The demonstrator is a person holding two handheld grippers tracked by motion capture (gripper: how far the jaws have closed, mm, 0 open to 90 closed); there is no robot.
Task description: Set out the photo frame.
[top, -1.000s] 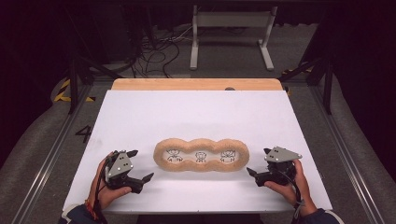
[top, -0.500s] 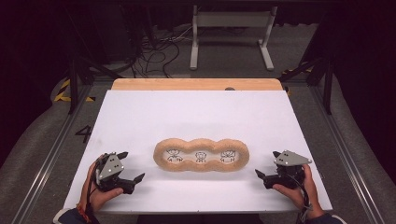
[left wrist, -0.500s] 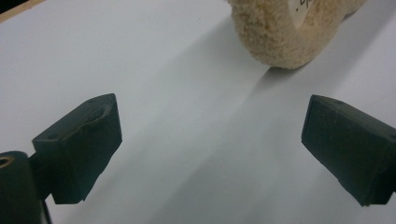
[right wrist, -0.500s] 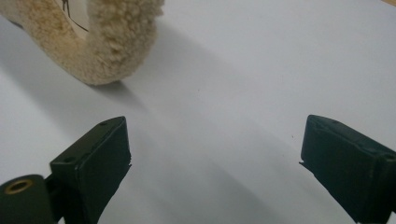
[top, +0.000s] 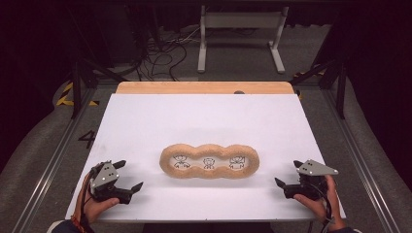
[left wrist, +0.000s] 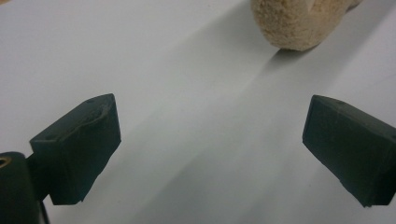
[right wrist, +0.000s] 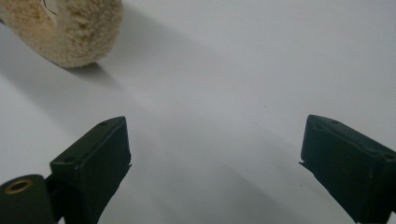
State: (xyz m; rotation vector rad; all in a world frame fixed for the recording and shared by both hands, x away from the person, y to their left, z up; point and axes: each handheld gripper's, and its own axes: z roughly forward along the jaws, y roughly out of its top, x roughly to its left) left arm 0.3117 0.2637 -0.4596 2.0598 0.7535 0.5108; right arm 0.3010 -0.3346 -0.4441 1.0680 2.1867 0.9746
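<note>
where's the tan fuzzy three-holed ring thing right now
In the high view the tan fuzzy three-holed ring lies on the white table, centred toward the near edge, between the left gripper and the right gripper, touching neither.

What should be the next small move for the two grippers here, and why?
Probably bring both grippers inward toward the ends of the fuzzy tan ring. The left gripper and the right gripper both have their jaws wide open and empty, each resting near the front edge of the white table, apart from the ring, which lies flat between them.
</note>
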